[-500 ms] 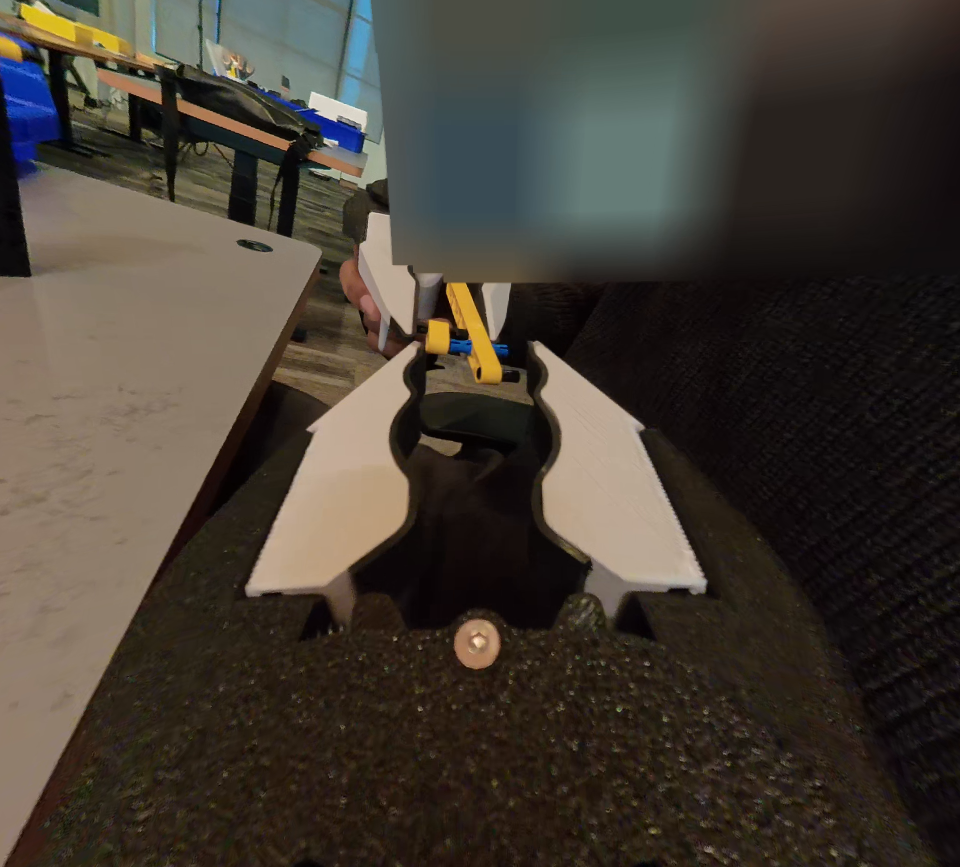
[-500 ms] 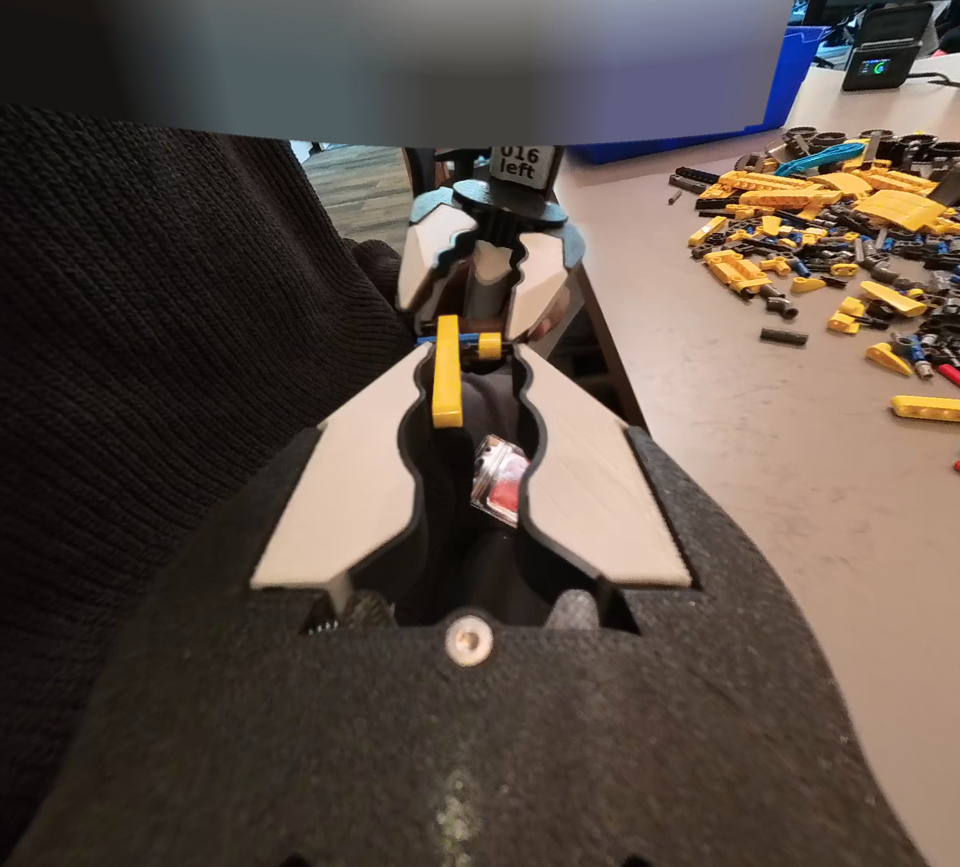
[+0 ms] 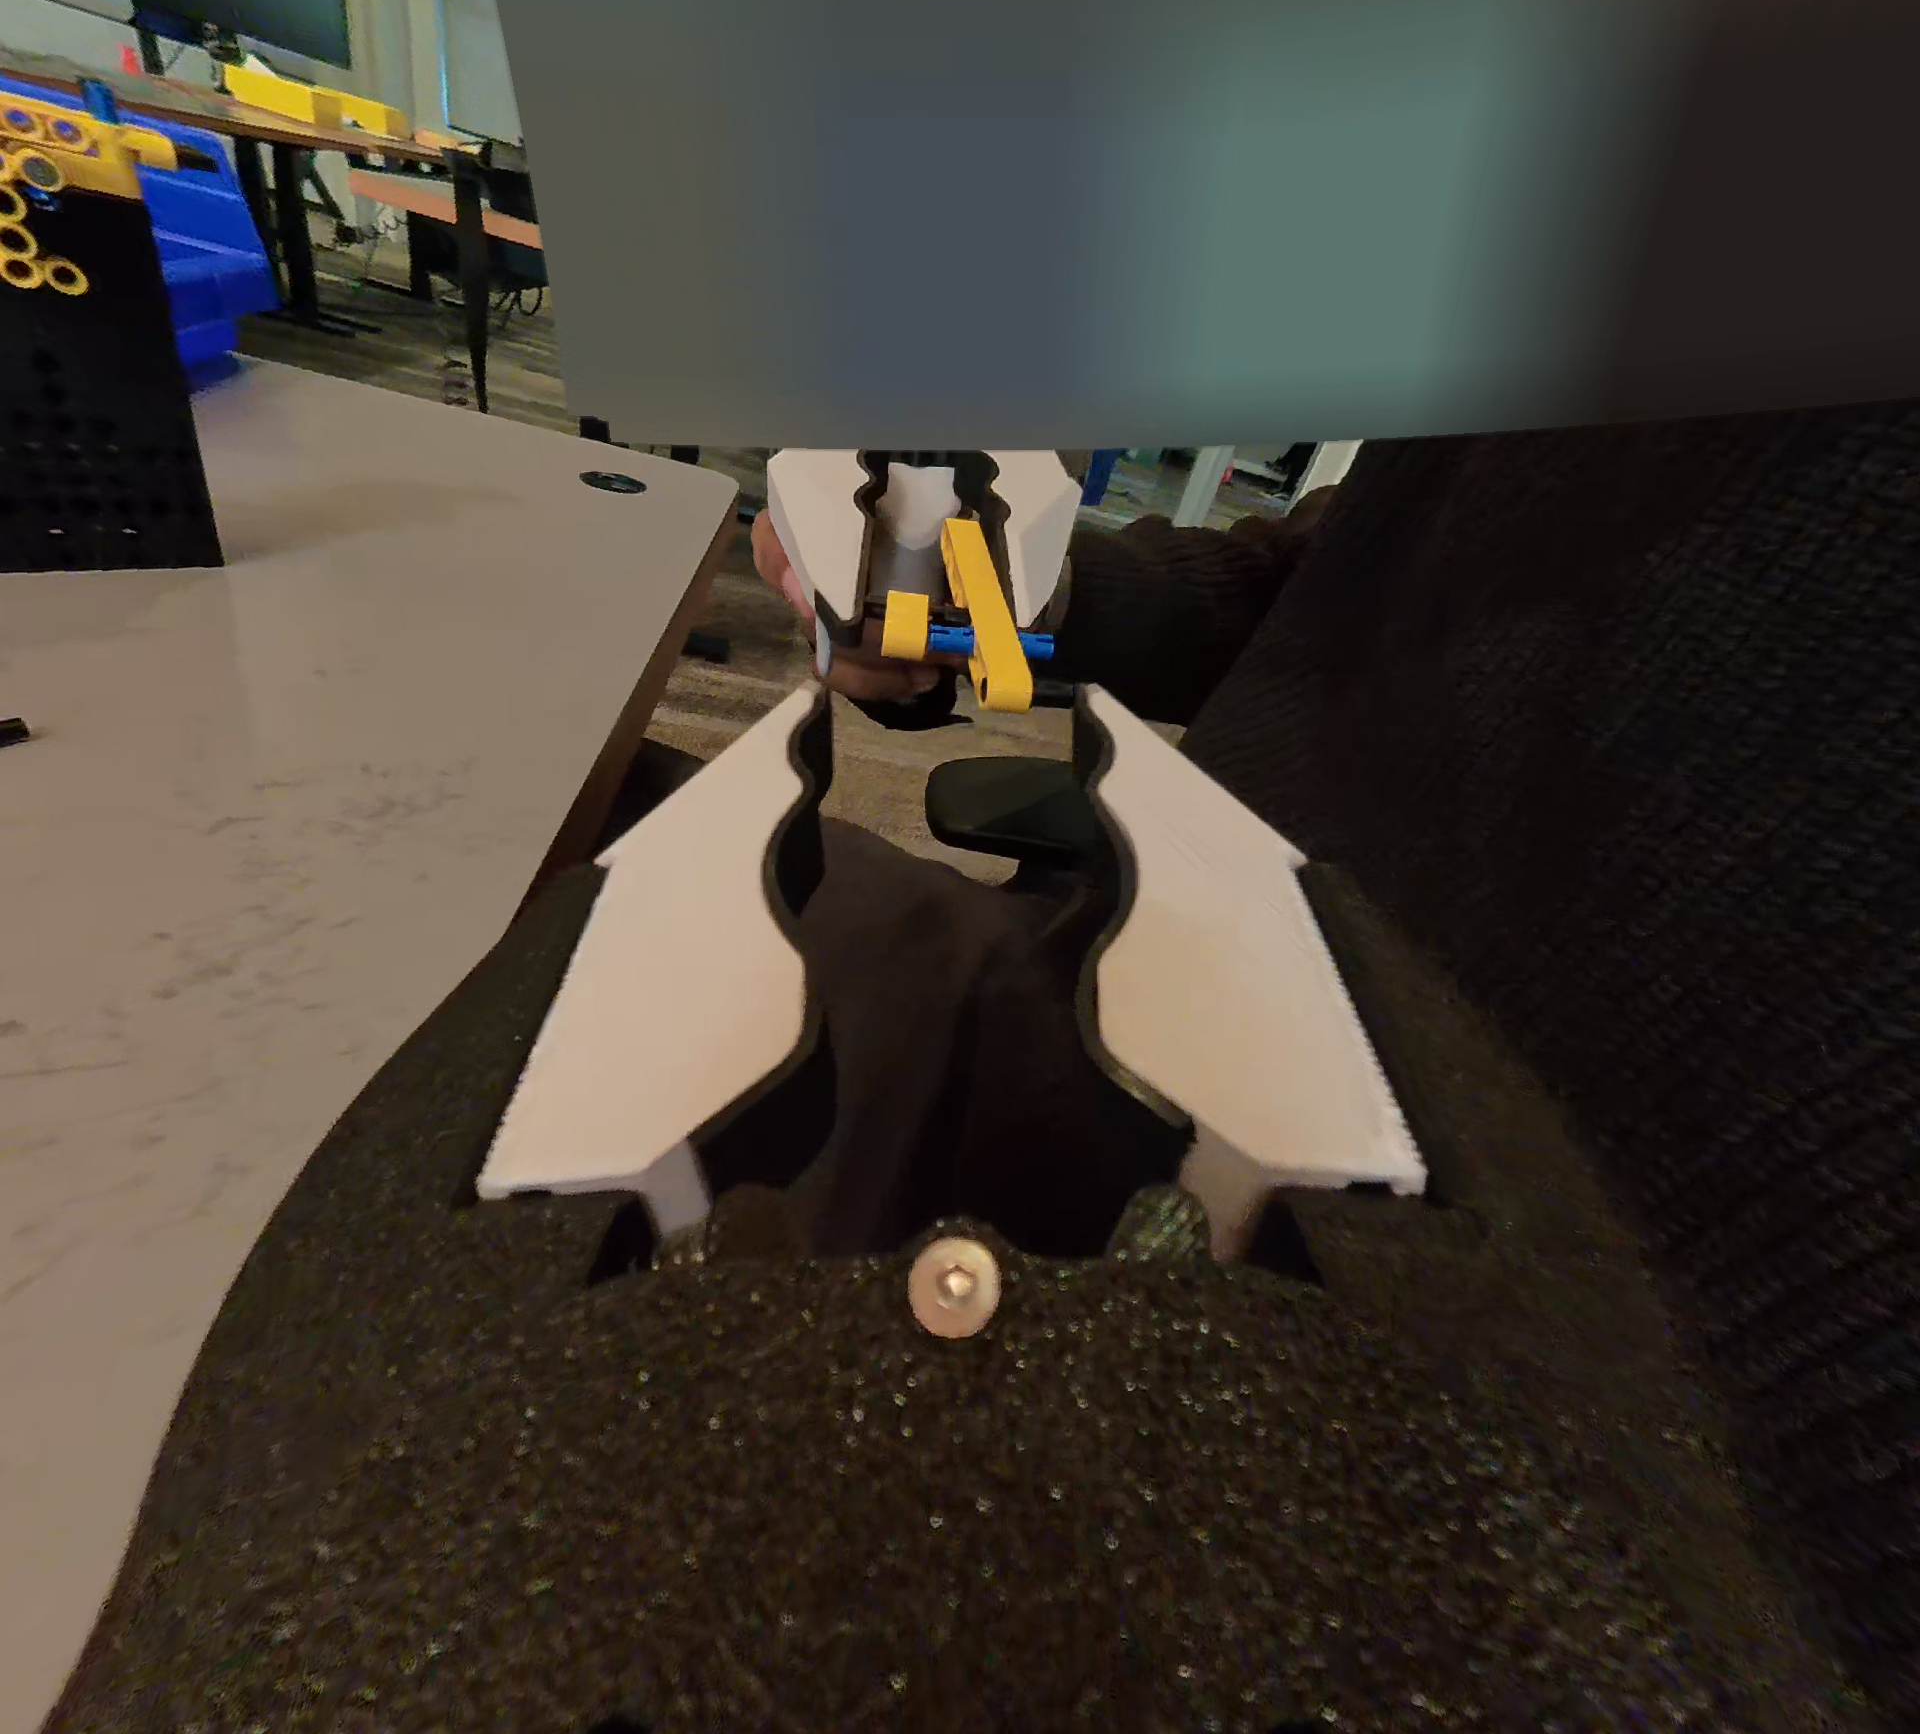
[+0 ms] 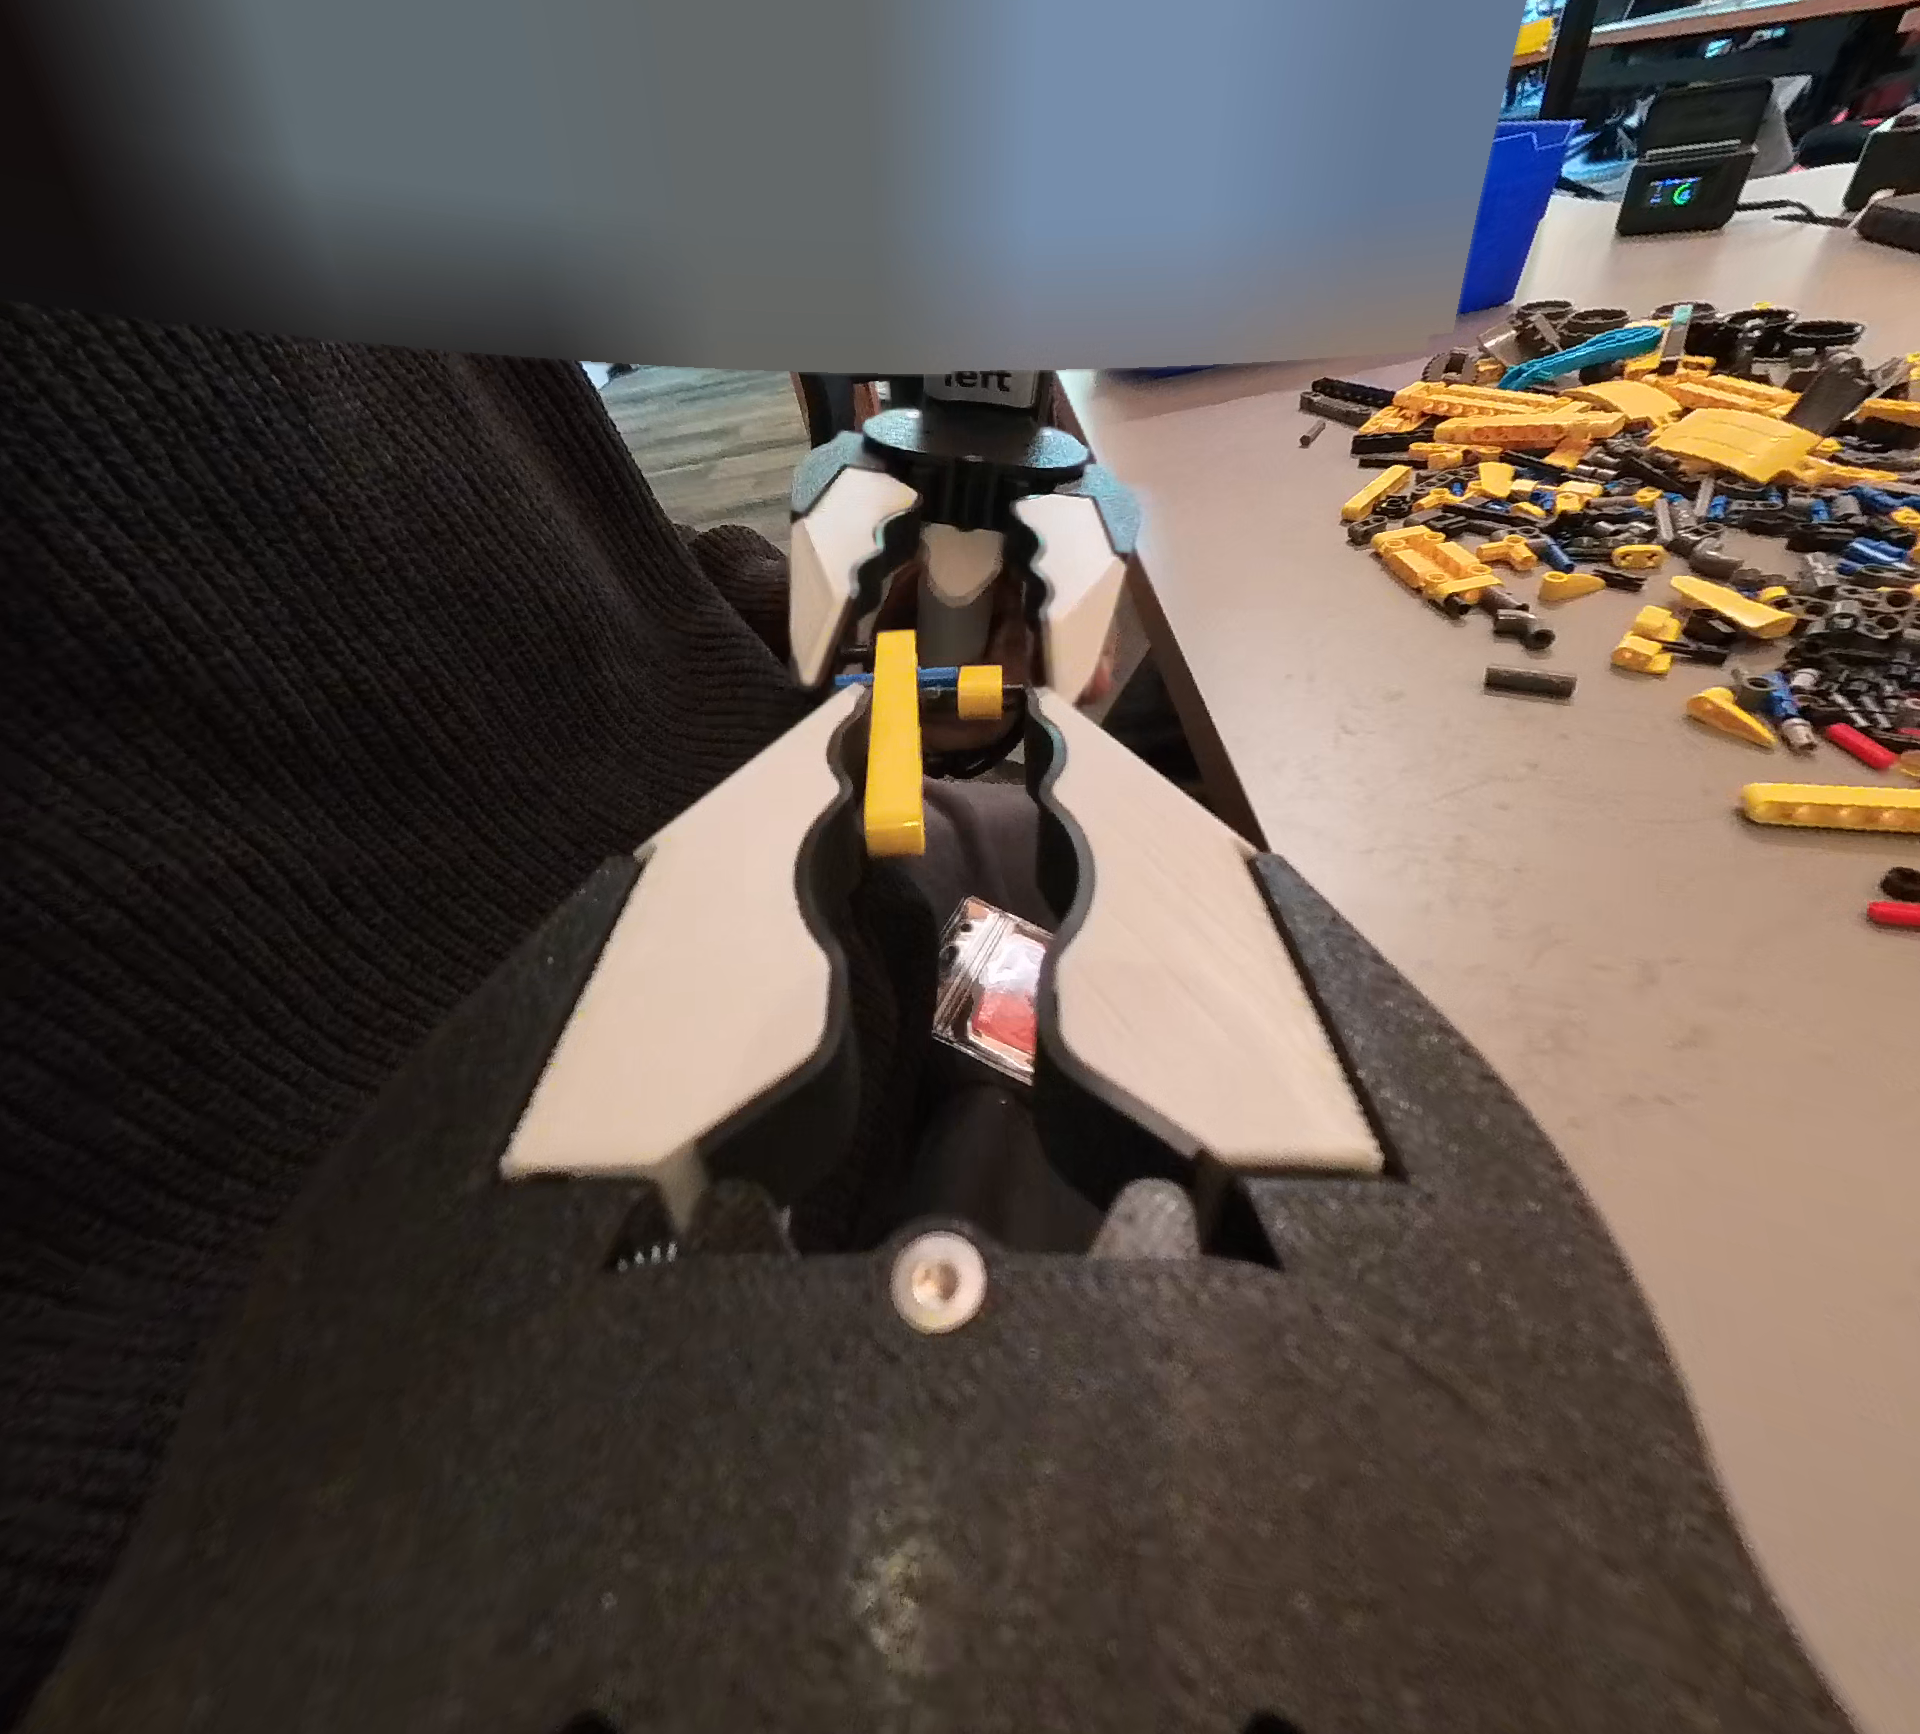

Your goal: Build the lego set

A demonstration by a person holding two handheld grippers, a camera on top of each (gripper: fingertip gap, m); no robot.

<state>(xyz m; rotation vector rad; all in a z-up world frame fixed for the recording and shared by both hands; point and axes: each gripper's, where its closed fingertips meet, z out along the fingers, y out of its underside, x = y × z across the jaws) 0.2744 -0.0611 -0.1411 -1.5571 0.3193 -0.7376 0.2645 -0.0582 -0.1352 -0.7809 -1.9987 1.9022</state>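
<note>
Left wrist view: the left gripper (image 3: 951, 697), spread wider than before, is hanging apart from the yellow beam (image 3: 985, 614). Right wrist view: the right gripper (image 4: 945, 697) is pinching the yellow beam (image 4: 894, 749)'s blue axle (image 4: 935, 673) beside the bench (image 4: 1455, 853).

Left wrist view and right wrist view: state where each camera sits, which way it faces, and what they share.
Left wrist view: on the left claw, looking along its fingers at the right claw; table on the left, black knit sleeve on the right.
Right wrist view: on the right claw, facing the left claw; black knit sleeve left, table with loose building parts right.
Shared: the claws point at each other, tips nearly meeting at a yellow-and-blue assembly.
</note>
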